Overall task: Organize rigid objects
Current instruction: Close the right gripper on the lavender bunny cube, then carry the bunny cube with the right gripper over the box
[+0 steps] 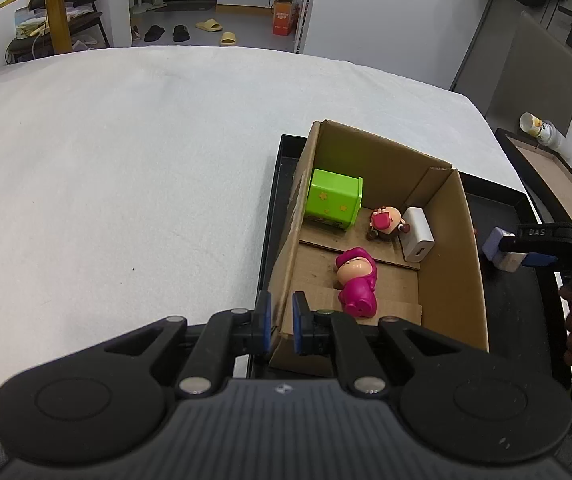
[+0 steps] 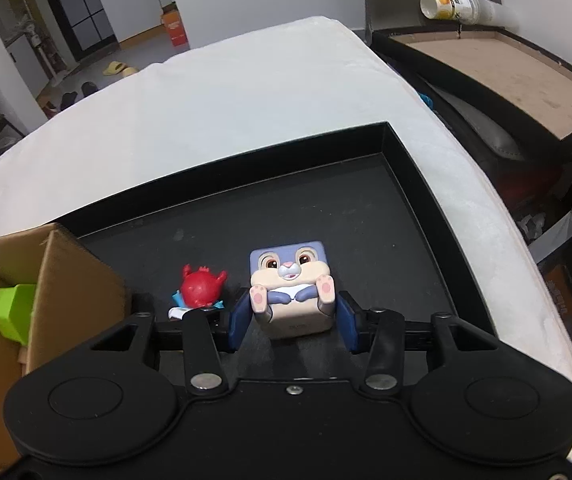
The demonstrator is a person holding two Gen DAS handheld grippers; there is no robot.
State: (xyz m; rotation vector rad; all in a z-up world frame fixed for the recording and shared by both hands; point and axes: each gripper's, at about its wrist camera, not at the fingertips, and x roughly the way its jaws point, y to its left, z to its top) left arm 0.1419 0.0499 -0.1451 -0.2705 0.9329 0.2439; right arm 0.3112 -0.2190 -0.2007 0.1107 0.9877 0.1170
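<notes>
Soft, bright room light falls evenly on the white table [image 1: 126, 168], shadows are faint, and lines bend and blur toward the edges around it.

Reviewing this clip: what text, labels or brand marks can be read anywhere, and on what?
"DAS": on the right gripper, side of one finger, left wrist view.
Rabbit cube: small mark on its lower face, too blurred.
Orange carton on the floor: print too small.
Toppled cup: label unreadable.

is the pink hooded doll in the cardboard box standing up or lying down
Lying down: the pink hooded doll rests flat on the cardboard box floor, face upward.
</notes>
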